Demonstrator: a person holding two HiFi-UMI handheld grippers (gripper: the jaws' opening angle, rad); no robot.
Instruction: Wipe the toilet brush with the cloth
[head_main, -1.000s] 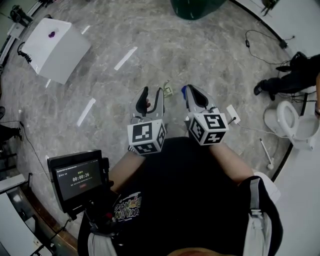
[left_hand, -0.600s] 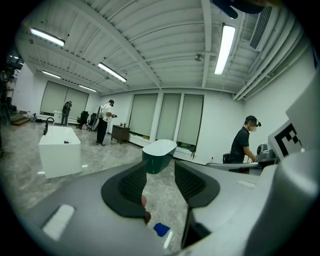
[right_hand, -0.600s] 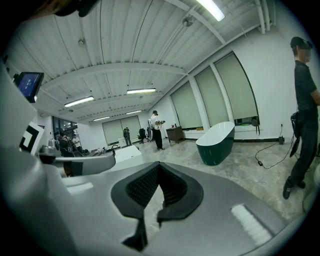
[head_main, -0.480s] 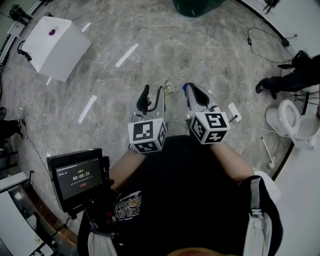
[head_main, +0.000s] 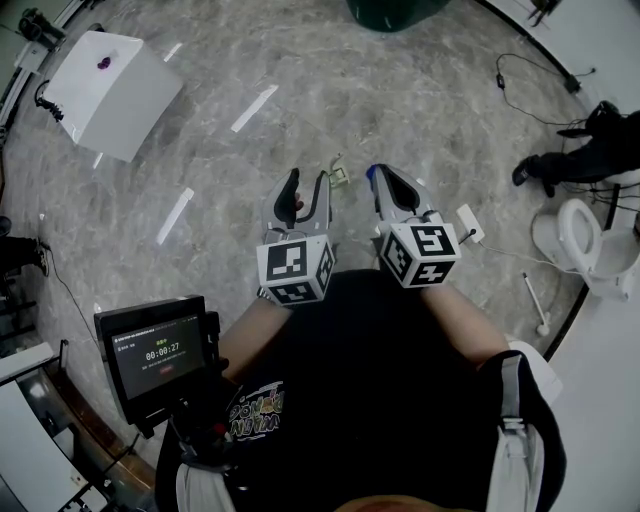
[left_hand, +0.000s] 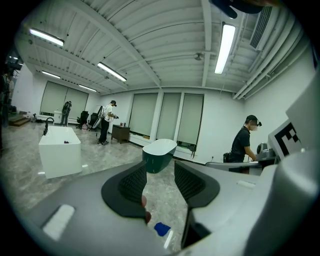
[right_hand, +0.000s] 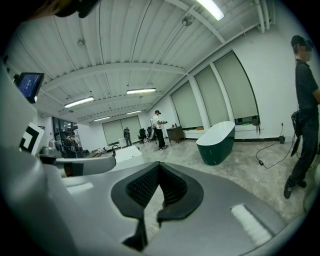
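Observation:
In the head view a thin white toilet brush (head_main: 533, 303) lies on the marble floor at the right, near a white toilet (head_main: 590, 245). Both grippers are held level in front of the person's chest, far from the brush. My left gripper (head_main: 306, 185) (left_hand: 160, 167) is open, and only floor shows between its ribbed pads. My right gripper (head_main: 380, 176) (right_hand: 159, 167) is shut, its tips meeting with nothing in them. A small blue item (head_main: 368, 177) (left_hand: 161, 229) shows just by the right gripper's tip; I cannot tell whether it is the cloth.
A white bathtub (head_main: 110, 95) stands at the far left and a dark green one (head_main: 390, 12) at the top. A white box with a cable (head_main: 466, 226) lies right of the grippers. A person in black (head_main: 590, 150) stands by the toilet. A chest-mounted screen (head_main: 158, 355) sits lower left.

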